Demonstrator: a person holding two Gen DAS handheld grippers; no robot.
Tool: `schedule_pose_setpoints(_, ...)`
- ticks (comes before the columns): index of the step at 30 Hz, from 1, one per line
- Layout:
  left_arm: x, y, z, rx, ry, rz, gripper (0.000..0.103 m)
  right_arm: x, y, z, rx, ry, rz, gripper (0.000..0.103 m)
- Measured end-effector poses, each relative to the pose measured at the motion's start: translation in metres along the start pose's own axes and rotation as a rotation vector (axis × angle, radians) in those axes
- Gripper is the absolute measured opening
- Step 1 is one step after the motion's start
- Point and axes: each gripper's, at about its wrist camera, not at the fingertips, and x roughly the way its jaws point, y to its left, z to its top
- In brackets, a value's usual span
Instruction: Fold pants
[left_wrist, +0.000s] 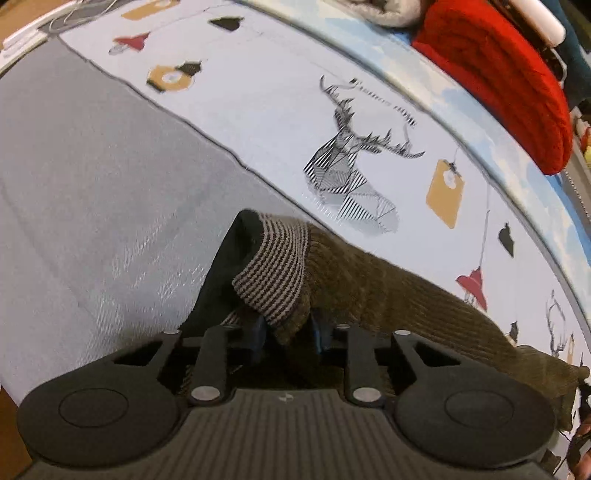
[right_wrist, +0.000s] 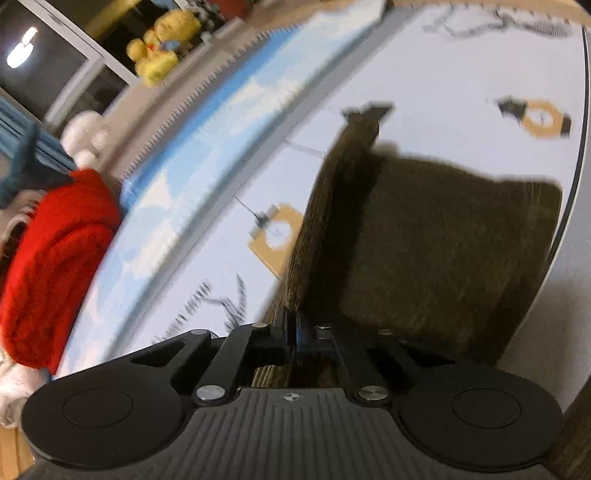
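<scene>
The pants (left_wrist: 369, 280) are olive-brown corduroy with a striped ribbed cuff (left_wrist: 273, 273) and a black lining. My left gripper (left_wrist: 288, 328) is shut on the cuffed end and holds it above the bed. The leg trails off to the right. In the right wrist view my right gripper (right_wrist: 293, 338) is shut on an edge of the pants (right_wrist: 424, 251). The cloth hangs ahead of it as a raised fold, and the view is blurred.
The bed has a pale sheet with deer and lamp prints (left_wrist: 351, 162) and a grey cover (left_wrist: 92, 184) to the left. A red knitted garment (left_wrist: 495, 74) lies at the bed's far edge, also in the right wrist view (right_wrist: 55, 258). A yellow plush toy (right_wrist: 159, 44) sits behind.
</scene>
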Motion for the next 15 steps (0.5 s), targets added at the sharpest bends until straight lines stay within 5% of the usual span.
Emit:
schedule_pose_setpoints(7, -0.03, 0.001, -0.003, 0.053, -0.073, -0.081, 0.022, -0.102, 0.008, 0.019, 0.01, -0.137, 0.101, 0.002)
schedule_pose_setpoints(15, -0.068, 0.021, -0.026, 0.136, -0.124, -0.191, 0.02, -0.24, -0.053, 0.001, 0.021, -0.192, 0.108, 0.002)
